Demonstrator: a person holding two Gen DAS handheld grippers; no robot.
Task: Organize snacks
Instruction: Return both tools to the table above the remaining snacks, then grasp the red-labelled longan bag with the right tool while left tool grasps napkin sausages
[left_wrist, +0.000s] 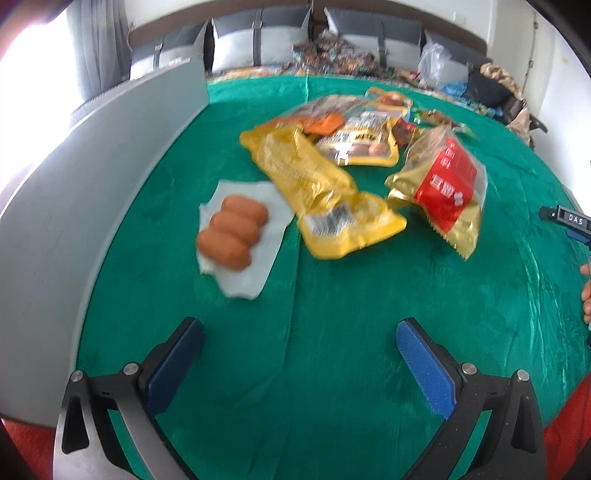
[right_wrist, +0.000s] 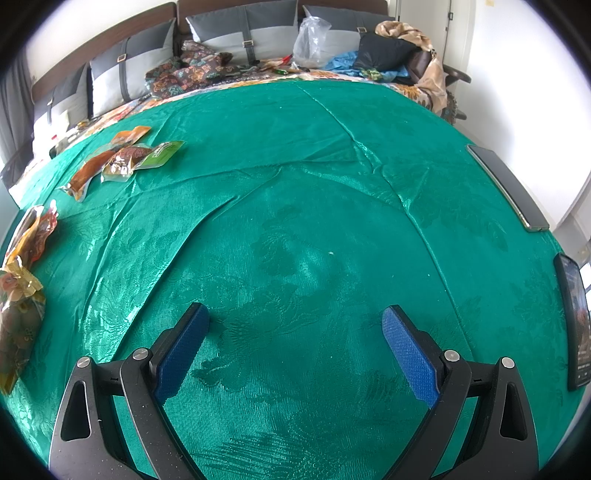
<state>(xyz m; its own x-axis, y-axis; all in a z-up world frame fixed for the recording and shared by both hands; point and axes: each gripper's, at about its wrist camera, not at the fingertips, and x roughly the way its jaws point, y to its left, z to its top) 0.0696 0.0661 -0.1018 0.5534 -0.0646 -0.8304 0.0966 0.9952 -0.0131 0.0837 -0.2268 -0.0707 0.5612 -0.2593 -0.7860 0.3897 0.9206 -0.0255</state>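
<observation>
- The left hand-held gripper (left_wrist: 300, 334) is released, its two blue pads spread wide with nothing between them, above the green cloth (left_wrist: 332, 350) covering the counter.
- The right hand-held gripper (right_wrist: 295, 321) is likewise spread wide and empty over a bare stretch of the cloth.
- Three sausages (left_wrist: 232, 231) lie side by side, touching, on one white paper napkin (left_wrist: 258, 273), ahead and left of the left gripper.
- One yellow snack bag (left_wrist: 321, 184) lies just right of the napkin, its edge overlapping the napkin's corner.
- One red-and-gold snack bag (left_wrist: 447, 188) sits just beside the yellow one, to its right.
- Behind them lies a heap of smaller packets (left_wrist: 362, 133); blur prevents counting them.
- In the right wrist view, three small packets (right_wrist: 122, 158) lie clustered at far left, well apart from the gripper.
- Two phones (right_wrist: 506, 186) lie on the cloth's right edge.
- One grey panel (left_wrist: 92, 192) stands along the cloth's left side.
</observation>
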